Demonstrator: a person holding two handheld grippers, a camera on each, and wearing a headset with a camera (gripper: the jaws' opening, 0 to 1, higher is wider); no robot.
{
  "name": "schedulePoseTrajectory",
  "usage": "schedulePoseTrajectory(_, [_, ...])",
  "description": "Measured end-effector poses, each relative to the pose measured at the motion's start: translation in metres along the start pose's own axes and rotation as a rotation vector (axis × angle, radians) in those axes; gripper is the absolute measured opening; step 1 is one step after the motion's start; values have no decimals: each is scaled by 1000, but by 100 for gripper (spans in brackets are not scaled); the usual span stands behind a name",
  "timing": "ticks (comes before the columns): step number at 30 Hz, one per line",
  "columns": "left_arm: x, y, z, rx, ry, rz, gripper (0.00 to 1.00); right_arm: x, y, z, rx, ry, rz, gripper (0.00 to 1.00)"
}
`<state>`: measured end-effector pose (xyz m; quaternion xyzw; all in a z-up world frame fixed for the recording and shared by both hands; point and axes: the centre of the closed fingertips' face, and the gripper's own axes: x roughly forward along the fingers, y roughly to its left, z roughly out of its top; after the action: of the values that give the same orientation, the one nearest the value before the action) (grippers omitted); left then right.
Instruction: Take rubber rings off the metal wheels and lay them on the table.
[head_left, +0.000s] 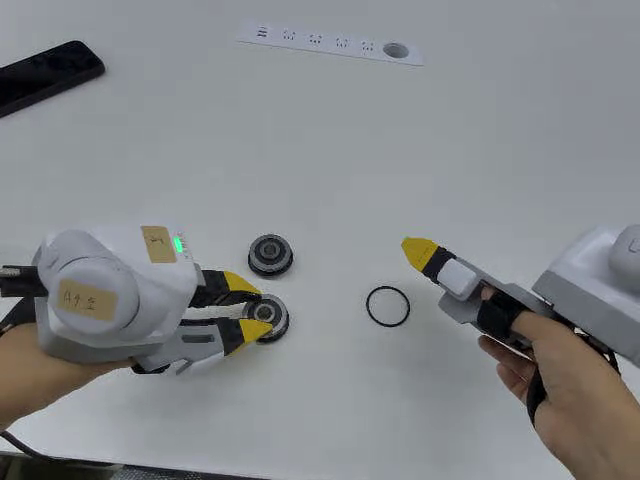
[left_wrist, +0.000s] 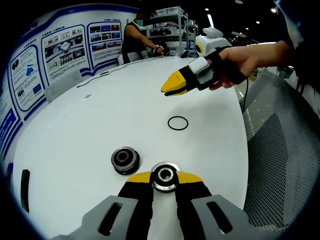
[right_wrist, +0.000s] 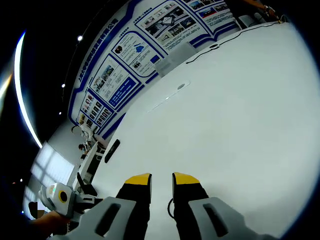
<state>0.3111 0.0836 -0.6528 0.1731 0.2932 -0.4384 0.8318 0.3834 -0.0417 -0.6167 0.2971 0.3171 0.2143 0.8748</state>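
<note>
Two metal wheels lie on the white table (head_left: 420, 150). My left gripper (head_left: 250, 308) is shut on the nearer wheel (head_left: 270, 318), which sits between its yellow tips (left_wrist: 165, 176) and shows a bright metal rim. The farther wheel (head_left: 270, 254) (left_wrist: 125, 159) stands free and has a black outer band. One loose black rubber ring (head_left: 388, 306) (left_wrist: 178, 123) lies flat on the table to the right. Just above and beyond the ring hovers my right gripper (head_left: 420, 255) (right_wrist: 161, 181) (left_wrist: 175, 84). Its jaws stand a narrow gap apart with nothing between them.
A black phone (head_left: 45, 72) lies at the far left and a white power strip (head_left: 330, 43) at the back. A person (left_wrist: 135, 35) stands beyond the table's far end, near poster boards (left_wrist: 60, 50).
</note>
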Motion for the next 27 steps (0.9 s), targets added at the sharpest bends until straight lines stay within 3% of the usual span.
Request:
schedulePoseTrajectory(9, [-1,-4,2,7,7,-12,16,0,1,0,10,-2,5,17])
schedulePoseTrajectory(27, [3,-4,2,29,21,-24,14,4,21,-5,35,12,67,17])
